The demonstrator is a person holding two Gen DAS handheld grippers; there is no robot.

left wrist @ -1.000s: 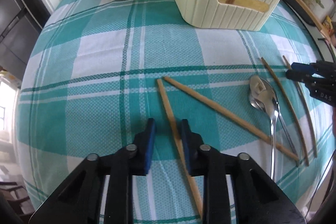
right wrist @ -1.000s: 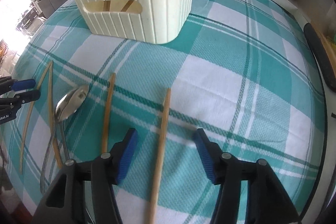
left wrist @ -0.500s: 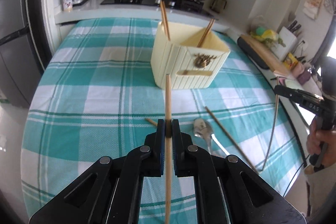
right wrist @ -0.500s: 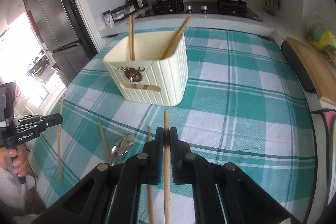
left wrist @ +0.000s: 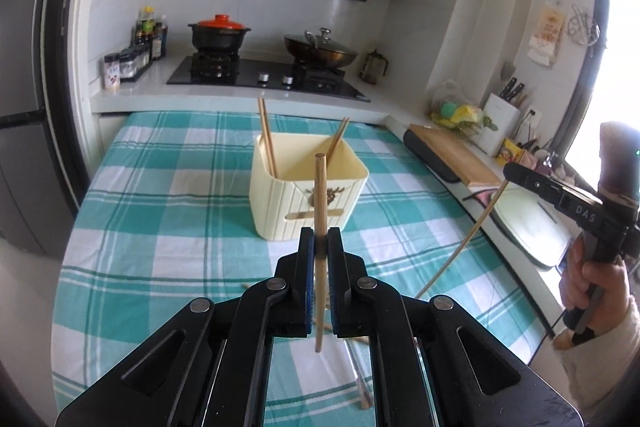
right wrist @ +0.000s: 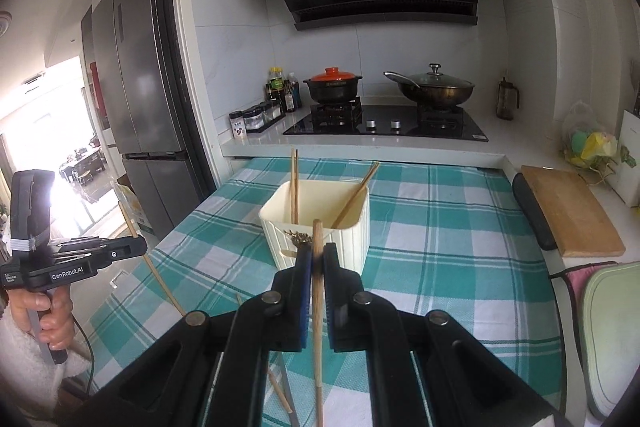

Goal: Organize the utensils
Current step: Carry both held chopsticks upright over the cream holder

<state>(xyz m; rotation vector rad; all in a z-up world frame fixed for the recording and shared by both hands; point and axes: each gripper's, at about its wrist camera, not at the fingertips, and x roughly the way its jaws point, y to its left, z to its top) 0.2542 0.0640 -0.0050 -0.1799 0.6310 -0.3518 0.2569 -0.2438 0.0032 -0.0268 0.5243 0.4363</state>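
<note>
**Reader:** Wooden chopsticks, is that what each hand carries?

**Describer:** Yes. The left claw (left wrist: 320,247) is clamped on one chopstick (left wrist: 319,203), gripped near its middle and standing almost upright, its lower end hanging free above the bench (left wrist: 160,227). The right claw (right wrist: 316,263) is pressed shut on a second chopstick (right wrist: 317,291), also close to vertical. Both are held in the air over the near part of the bench, which is covered in a teal and white checked cloth.

**Reader:** Where do they belong?

**Describer:** A cream ribbed holder (left wrist: 280,203) stands around the middle of the bench, open at the top. Chopsticks already lean inside it, some against its left wall and some toward its far right corner. A few loose utensils lie on the cloth near the front edge, mostly hidden under the claws.

**Reader:** How would the person place these well?

**Describer:** Likely by carrying each stick forward until its lower tip hangs over the holder's opening, clearing the near rim, then lowering the tip inside before letting go. Going in one hand at a time would probably keep the two sticks from crossing. Aiming for the bare centre of the opening should avoid knocking the leaning sticks. The grip sits mid-shaft, so a stick may swing; a slow, steady lowering seems wise.
</note>
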